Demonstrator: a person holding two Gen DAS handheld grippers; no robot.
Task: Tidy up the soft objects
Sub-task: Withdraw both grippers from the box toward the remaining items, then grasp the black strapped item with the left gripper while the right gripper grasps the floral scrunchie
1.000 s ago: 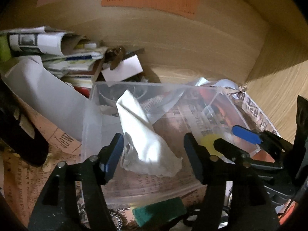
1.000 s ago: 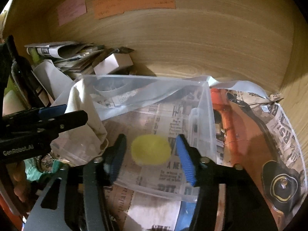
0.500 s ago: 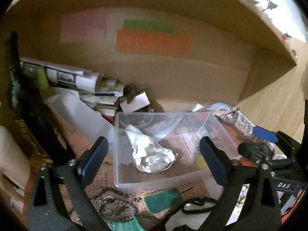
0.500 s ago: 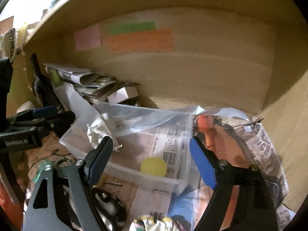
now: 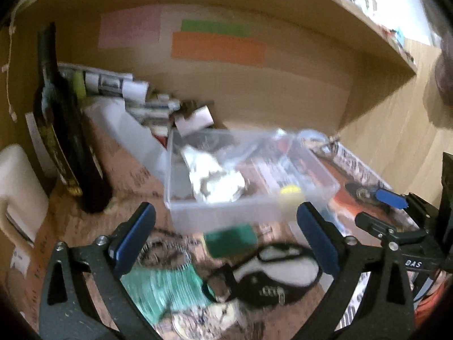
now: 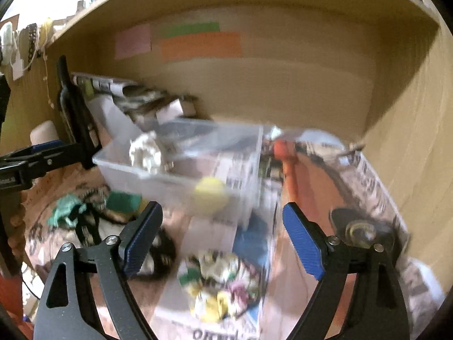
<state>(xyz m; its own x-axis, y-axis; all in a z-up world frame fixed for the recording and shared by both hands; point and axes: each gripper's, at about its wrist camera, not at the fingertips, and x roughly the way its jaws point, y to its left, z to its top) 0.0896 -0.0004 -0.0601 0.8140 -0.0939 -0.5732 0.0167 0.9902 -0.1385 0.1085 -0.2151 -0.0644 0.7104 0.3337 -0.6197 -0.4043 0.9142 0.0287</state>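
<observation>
Left claw (image 5: 226, 236) and right claw (image 6: 222, 236): both spread wide and empty, jaws just opened, short of the clear bin (image 6: 246, 198) holding your white cloth (image 6: 145, 153) and yellow sponge (image 6: 211, 194); risk: reaching for the patterned cloth (image 6: 223, 286) beside it, you nudge the bin.

Crumpled white cloth (image 5: 215, 181) and round yellow sponge (image 6: 211, 191) in my clear bin (image 5: 226, 212), green sponge (image 5: 230, 239) lying just outside it, patterned cloth (image 6: 220, 286) bunched nearer me
</observation>
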